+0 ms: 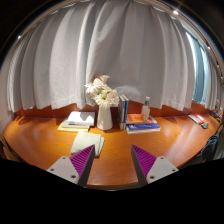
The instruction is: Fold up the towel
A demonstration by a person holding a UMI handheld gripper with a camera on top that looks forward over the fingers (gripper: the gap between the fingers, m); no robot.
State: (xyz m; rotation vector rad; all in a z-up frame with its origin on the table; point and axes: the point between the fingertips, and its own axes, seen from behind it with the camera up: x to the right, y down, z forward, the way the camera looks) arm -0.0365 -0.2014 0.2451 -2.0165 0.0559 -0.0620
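A pale folded towel lies flat on the brown wooden table, just ahead of my left finger and partly hidden behind it. My gripper is open, low over the table's near part, with nothing between the fingers but bare wood. The left fingertip is at the towel's near edge; I cannot tell whether it touches it. The right fingertip is over bare table.
A white vase of white flowers stands beyond the towel at the table's middle. A flat white book lies to its left, a stack of books and a bottle to its right. Pale curtains hang behind.
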